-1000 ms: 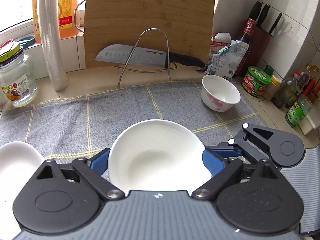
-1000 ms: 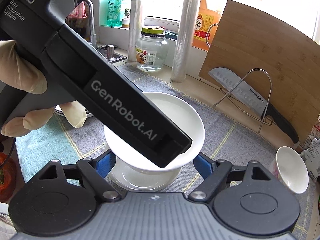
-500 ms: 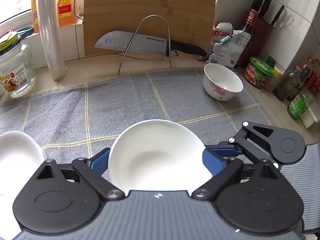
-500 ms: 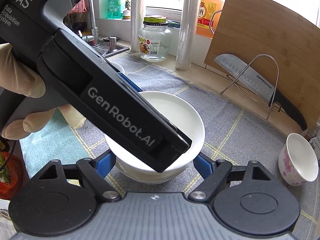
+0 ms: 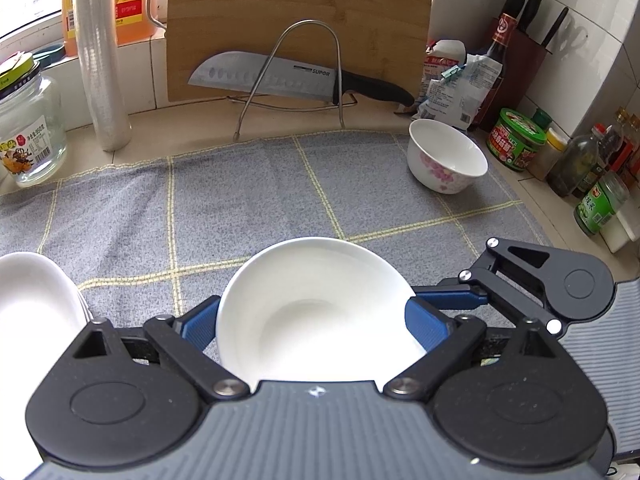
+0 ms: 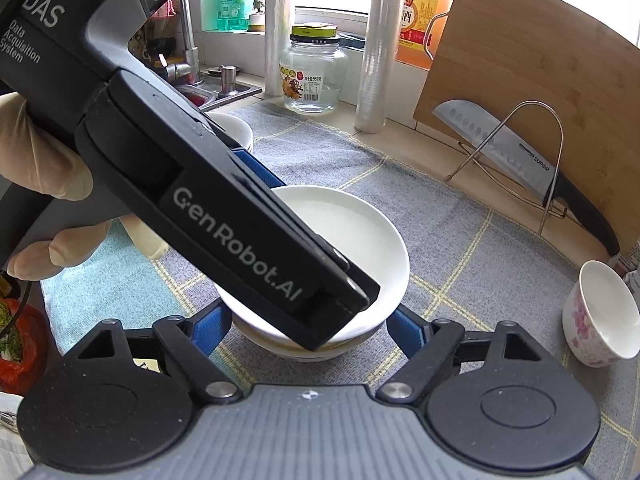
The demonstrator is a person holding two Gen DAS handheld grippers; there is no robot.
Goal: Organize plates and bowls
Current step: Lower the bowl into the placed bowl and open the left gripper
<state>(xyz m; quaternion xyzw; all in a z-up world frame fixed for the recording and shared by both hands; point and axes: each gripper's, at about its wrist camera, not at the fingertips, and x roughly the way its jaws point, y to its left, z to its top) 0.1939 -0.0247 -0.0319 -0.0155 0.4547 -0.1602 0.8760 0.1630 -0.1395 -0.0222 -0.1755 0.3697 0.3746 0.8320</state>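
A plain white bowl sits low over the grey checked cloth. My left gripper is shut on it, a blue pad against each side of its rim. My right gripper is shut on the same bowl from another side, and one of its blue fingers reaches the bowl's right edge in the left wrist view. The left tool's black housing crosses over the bowl. I cannot tell whether the bowl's foot touches the cloth. A stack of white plates stands to the left. A small floral bowl stands upright at the far right.
A knife lies in a wire stand before a wooden cutting board. A glass jar and a film roll stand at the back left, with bottles and jars at the right. A gloved hand holds the left tool, near the sink.
Both views have tipped slightly, so the counter's back edge sits a little higher in them. The bowl stays between both pairs of pads.
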